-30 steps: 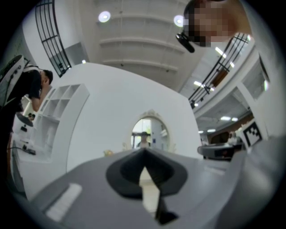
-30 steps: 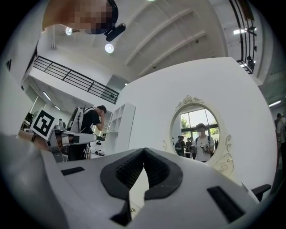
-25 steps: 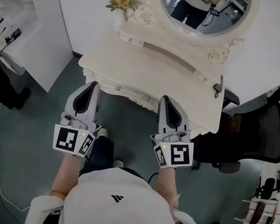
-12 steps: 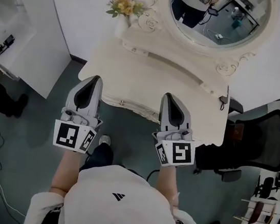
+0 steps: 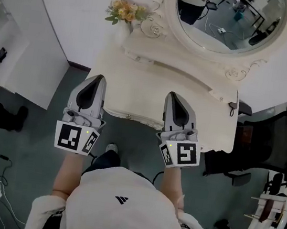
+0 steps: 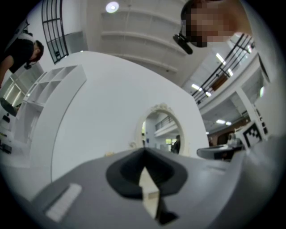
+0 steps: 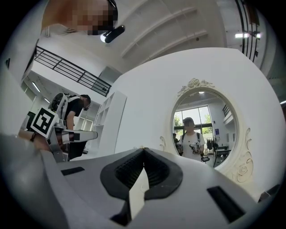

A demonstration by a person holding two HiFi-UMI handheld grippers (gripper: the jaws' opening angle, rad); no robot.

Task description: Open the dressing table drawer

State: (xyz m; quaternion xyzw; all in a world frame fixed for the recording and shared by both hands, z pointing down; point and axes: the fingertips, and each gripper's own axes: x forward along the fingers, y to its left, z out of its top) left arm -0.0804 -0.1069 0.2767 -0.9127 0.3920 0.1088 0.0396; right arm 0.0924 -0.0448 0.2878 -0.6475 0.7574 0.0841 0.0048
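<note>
Against the white wall stands the cream dressing table, its oval mirror rising at the back. Both tools hang over the table's front edge, well apart: the left tool near the left corner, the right tool further along (each has its jaws clenched tip to tip on nothing). Between them, under that edge, the drawer shows only as a narrow strip. Yellow flowers sit at the table's back left corner. On the drawer front a small knob sits untouched.

Mirror top beyond upper edge
</note>
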